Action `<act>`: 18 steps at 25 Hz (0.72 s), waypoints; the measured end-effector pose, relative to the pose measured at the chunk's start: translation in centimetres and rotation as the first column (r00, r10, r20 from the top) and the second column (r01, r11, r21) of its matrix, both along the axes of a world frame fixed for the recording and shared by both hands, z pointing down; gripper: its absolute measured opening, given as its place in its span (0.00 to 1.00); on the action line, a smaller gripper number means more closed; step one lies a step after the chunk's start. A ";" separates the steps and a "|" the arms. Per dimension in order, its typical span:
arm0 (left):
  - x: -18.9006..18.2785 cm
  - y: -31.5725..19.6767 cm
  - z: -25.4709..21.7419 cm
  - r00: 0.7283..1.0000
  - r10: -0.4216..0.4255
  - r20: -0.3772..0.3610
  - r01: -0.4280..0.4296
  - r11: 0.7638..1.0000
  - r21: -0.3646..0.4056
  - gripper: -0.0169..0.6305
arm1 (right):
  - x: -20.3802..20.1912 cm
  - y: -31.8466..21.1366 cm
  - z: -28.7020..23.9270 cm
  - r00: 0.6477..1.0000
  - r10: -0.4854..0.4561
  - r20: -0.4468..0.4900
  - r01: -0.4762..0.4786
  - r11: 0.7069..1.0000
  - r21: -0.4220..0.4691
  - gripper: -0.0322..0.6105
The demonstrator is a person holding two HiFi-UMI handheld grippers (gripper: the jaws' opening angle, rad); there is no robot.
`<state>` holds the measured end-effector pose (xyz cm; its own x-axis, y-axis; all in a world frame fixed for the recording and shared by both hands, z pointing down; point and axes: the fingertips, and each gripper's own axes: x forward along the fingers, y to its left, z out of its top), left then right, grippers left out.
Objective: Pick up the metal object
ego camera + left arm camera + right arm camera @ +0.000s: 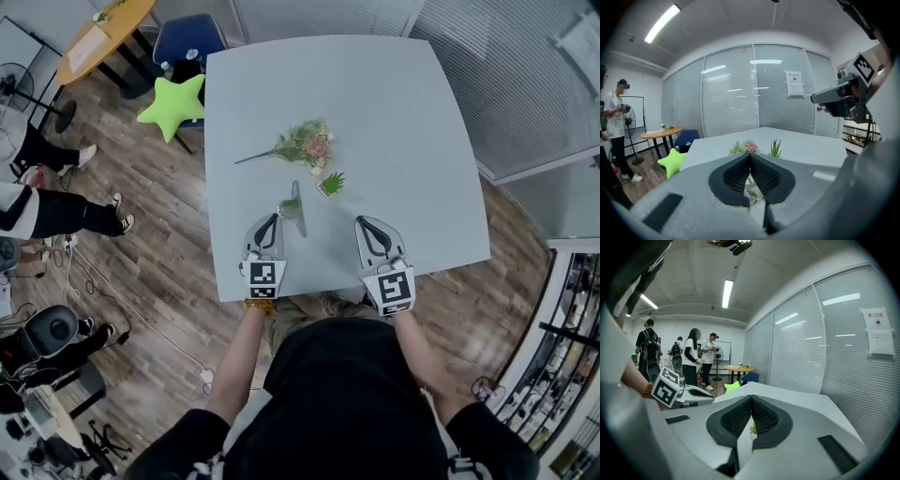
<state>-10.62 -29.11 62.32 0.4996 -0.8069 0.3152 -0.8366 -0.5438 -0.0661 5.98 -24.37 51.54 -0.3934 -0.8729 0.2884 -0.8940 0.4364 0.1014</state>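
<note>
A thin shiny metal object [296,204] lies on the pale grey table [422,141], a little beyond and to the right of my left gripper [271,218]. In the left gripper view its jaws are shut with nothing between them, and the metal object [753,192] shows through the gap under the pads. My right gripper [362,221] hovers over the table's near part, right of the metal object, shut and empty. A flower sprig [305,143] and a small potted plant [330,184] lie past the metal object.
A green star cushion [173,106] and a blue chair [187,39] sit off the table's far left corner. A round wooden table [103,33] and standing people [693,357] are further left. Glass walls with blinds [754,89] enclose the far side.
</note>
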 end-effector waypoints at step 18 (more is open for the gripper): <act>0.4 -1.8 10.3 0.997 -0.069 -0.021 0.062 0.968 -0.242 0.11 | 4.3 1.2 1.4 0.995 0.054 -0.080 -0.057 0.998 -0.033 0.05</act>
<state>-10.26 -30.93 72.66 0.4598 -0.7400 0.4908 -0.8706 -0.4847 0.0848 10.23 -23.14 52.91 -0.3192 -0.8815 0.3480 -0.9067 0.3909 0.1583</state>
